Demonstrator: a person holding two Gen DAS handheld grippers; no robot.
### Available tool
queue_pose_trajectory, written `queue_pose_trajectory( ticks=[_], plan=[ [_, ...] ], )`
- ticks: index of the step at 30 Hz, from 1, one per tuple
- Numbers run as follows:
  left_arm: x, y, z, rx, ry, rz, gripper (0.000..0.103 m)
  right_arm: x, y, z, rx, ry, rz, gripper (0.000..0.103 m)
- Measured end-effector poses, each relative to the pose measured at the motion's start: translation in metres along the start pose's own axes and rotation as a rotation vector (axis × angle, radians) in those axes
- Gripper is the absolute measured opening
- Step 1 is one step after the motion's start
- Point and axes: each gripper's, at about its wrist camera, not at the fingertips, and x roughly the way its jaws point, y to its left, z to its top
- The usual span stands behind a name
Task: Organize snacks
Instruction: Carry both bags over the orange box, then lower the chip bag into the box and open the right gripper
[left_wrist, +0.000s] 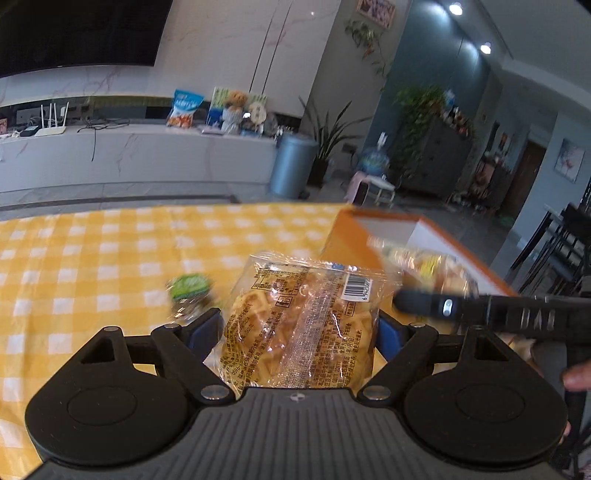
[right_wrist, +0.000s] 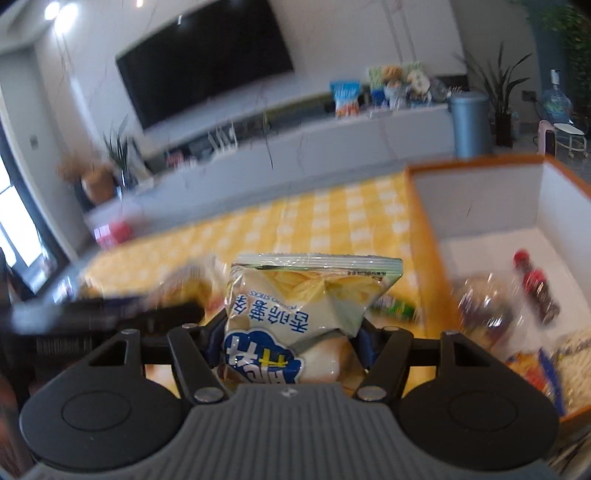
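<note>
My left gripper (left_wrist: 300, 328) is shut on a clear-wrapped waffle pack (left_wrist: 299, 317), held above the yellow checked tablecloth (left_wrist: 92, 258). My right gripper (right_wrist: 287, 332) is shut on a pale bag of potato sticks (right_wrist: 295, 314), held up just left of the orange box (right_wrist: 417, 206). The box has white inner walls and holds a dark red bottle (right_wrist: 537, 288) and several wrapped snacks. In the left wrist view the box (left_wrist: 351, 240) lies ahead to the right, and the right gripper's black body (left_wrist: 480, 310) crosses in front of it. A small green snack packet (left_wrist: 188, 291) lies on the cloth, left of the waffle pack.
A green packet (right_wrist: 395, 308) lies on the cloth beside the box. Beyond the table stand a white TV counter (left_wrist: 147, 155) with a blue snack bag and toys, a blue bin (left_wrist: 291, 166), plants and dark chairs (left_wrist: 561, 243) at the right.
</note>
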Motion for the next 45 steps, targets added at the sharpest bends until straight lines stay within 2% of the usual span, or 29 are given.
queue_pose_trajectory(
  ticks=[4,9,13,17,21,24,27,28,31,33,34,35,36,40,45],
  plan=[
    [0.001,-0.022,0.017,-0.01,-0.038,0.009,0.096,-0.027,-0.028,0.027,0.054,-0.145,-0.048,0.064],
    [0.013,-0.044,0.028,-0.003,-0.05,-0.036,0.096,-0.043,-0.083,0.039,0.161,-0.179,-0.177,0.065],
    [0.03,-0.055,0.033,-0.023,-0.048,-0.085,0.096,-0.034,-0.118,0.047,0.156,-0.099,-0.278,0.065],
    [0.044,-0.062,0.035,-0.035,-0.041,-0.129,0.096,-0.011,-0.143,0.056,0.138,0.048,-0.253,0.065],
    [0.049,-0.062,0.03,-0.052,-0.039,-0.173,0.096,0.022,-0.15,0.064,0.02,0.164,-0.4,0.065],
    [0.052,-0.064,0.025,-0.075,-0.02,-0.173,0.096,0.045,-0.149,0.061,-0.098,0.202,-0.495,0.065],
    [0.05,-0.069,0.024,-0.04,-0.029,-0.169,0.096,0.066,-0.15,0.055,-0.179,0.264,-0.584,0.065],
    [0.05,-0.07,0.023,-0.039,-0.027,-0.167,0.096,0.071,-0.153,0.054,-0.182,0.302,-0.608,0.065],
    [0.049,-0.073,0.02,-0.048,-0.023,-0.164,0.096,0.072,-0.166,0.054,-0.15,0.332,-0.639,0.065],
    [0.049,-0.075,0.019,-0.039,-0.018,-0.157,0.096,0.073,-0.173,0.054,-0.136,0.355,-0.664,0.071],
    [0.048,-0.077,0.018,-0.034,-0.017,-0.152,0.096,0.073,-0.173,0.054,-0.149,0.357,-0.664,0.074],
    [0.049,-0.078,0.018,-0.03,-0.016,-0.146,0.096,0.074,-0.171,0.054,-0.16,0.359,-0.675,0.088],
    [0.049,-0.083,0.019,-0.027,-0.014,-0.142,0.096,0.073,-0.169,0.054,-0.168,0.348,-0.673,0.092],
    [0.054,-0.09,0.028,-0.031,-0.001,-0.122,0.096,0.062,-0.162,0.048,-0.189,0.278,-0.67,0.096],
    [0.065,-0.108,0.046,-0.003,-0.011,-0.081,0.096,0.042,-0.165,0.048,-0.127,0.152,-0.608,0.1]
  ],
)
